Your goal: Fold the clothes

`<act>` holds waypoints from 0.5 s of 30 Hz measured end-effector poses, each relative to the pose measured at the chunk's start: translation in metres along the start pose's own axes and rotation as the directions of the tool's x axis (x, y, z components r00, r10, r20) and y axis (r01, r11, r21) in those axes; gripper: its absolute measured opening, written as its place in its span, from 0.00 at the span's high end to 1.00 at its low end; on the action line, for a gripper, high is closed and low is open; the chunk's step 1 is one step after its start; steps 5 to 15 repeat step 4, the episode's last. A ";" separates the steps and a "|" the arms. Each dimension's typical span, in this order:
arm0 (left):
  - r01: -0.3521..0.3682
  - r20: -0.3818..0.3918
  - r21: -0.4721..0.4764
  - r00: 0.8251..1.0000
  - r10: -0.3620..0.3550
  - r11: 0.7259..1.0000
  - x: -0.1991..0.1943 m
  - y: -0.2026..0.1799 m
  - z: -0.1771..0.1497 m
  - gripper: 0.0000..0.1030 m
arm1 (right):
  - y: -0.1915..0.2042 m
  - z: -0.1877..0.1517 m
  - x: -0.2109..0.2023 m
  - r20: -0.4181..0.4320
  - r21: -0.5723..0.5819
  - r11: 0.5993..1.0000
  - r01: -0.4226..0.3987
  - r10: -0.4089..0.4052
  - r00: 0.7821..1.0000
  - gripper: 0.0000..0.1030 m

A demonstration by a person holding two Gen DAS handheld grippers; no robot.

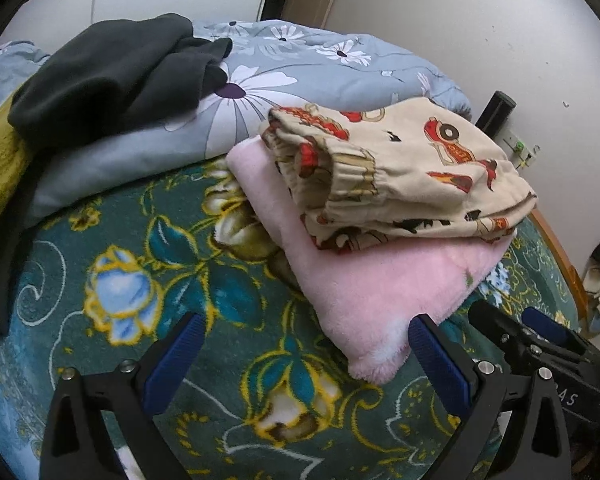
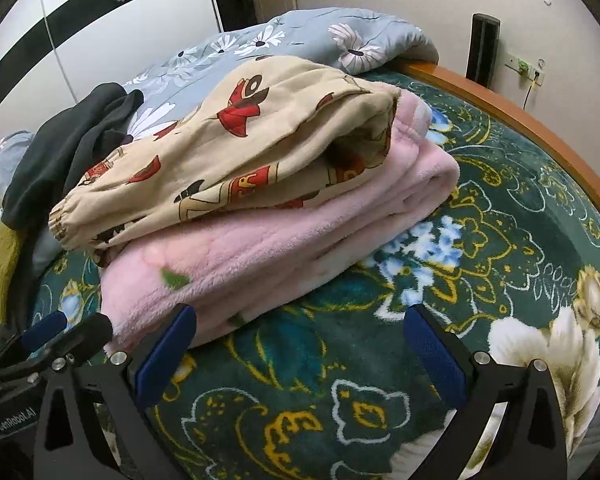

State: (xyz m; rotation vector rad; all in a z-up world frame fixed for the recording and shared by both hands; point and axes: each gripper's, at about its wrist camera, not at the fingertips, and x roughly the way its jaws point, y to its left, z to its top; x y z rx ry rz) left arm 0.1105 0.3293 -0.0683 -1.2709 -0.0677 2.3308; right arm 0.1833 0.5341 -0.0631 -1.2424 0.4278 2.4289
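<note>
I see both jaws spread wide, gripping nothing: left gripper (image 1: 304, 344) and right gripper (image 2: 300, 336) above the blanket (image 2: 340, 380), pink fleece (image 2: 260, 256) just ahead.

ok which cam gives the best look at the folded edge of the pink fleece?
Right wrist. The pink fleece shows its stacked fold layers side-on under the cream printed garment. Left wrist shows the fleece mostly from above: flat top and one corner, layers not visible.
</note>
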 end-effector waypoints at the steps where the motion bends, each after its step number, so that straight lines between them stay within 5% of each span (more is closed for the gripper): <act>1: -0.004 0.010 -0.004 1.000 0.004 1.000 -0.001 0.001 -0.001 0.00 | 0.001 0.000 0.001 -0.002 -0.001 1.000 0.003 -0.003 1.000 0.00; 15: -0.011 0.020 -0.001 1.000 0.011 1.000 -0.001 0.002 -0.001 0.00 | 0.003 0.000 0.003 -0.007 -0.002 1.000 0.011 -0.011 1.000 0.00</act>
